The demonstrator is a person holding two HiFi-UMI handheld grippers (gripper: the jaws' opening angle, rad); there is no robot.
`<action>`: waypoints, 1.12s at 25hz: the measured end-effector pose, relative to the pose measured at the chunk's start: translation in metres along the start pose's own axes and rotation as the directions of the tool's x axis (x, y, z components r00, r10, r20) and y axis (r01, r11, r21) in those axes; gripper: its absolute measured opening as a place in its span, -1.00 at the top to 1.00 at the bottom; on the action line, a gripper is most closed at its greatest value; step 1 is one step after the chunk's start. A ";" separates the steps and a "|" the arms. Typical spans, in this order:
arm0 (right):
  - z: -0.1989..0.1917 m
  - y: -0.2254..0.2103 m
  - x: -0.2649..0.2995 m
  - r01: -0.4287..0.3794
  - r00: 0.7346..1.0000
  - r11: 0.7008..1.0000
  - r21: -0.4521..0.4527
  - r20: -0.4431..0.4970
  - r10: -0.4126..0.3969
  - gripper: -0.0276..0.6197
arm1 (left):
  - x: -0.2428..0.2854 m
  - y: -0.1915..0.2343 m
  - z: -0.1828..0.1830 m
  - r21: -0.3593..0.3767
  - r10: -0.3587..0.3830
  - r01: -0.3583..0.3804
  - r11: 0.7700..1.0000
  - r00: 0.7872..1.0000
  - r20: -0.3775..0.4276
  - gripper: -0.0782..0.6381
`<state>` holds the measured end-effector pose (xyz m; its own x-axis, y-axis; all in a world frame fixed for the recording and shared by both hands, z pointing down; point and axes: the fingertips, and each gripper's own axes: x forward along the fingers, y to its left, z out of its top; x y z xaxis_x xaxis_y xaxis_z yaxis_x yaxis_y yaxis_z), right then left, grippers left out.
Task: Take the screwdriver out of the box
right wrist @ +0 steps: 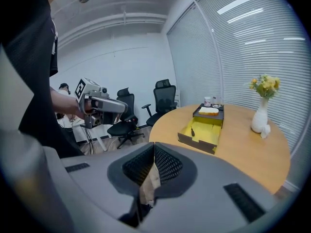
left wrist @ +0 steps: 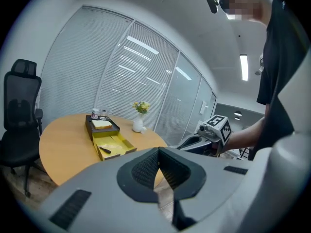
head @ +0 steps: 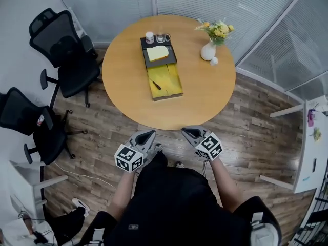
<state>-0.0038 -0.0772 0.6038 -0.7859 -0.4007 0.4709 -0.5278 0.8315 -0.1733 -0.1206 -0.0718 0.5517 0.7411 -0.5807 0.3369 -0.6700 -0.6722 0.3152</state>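
We hold the left gripper (head: 150,134) and right gripper (head: 186,131) closed and empty, near the round table (head: 205,94); the screwdriver (head: 156,85) lies in its yellow box (head: 170,77).

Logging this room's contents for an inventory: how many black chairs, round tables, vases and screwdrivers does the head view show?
Black chairs: 2
Round tables: 1
Vases: 1
Screwdrivers: 1
Total: 5

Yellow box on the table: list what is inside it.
One dark screwdriver lies inside the yellow box, by its left wall. Remaining floor looks bare; nothing covers it.
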 end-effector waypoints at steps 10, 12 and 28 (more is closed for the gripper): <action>0.011 -0.023 0.031 0.087 0.996 0.995 0.046 0.002 -0.087 0.90 | 0.022 0.038 0.012 0.029 -0.103 0.104 0.994 0.994 -0.039 0.76; 0.015 -0.025 0.038 0.097 0.995 0.994 0.044 0.002 -0.097 0.90 | 0.023 0.048 0.014 0.034 -0.109 0.111 0.993 0.993 -0.043 0.76; 0.033 -0.054 0.071 0.039 0.999 0.998 0.040 -0.001 -0.039 0.90 | 0.029 0.085 0.027 0.002 -0.035 0.035 0.999 0.998 -0.052 0.76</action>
<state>-0.0417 -0.1638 0.6182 -0.7647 -0.4323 0.4778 -0.5702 0.7994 -0.1893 -0.1549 -0.1582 0.5649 0.7606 -0.5324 0.3715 -0.6437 -0.6927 0.3253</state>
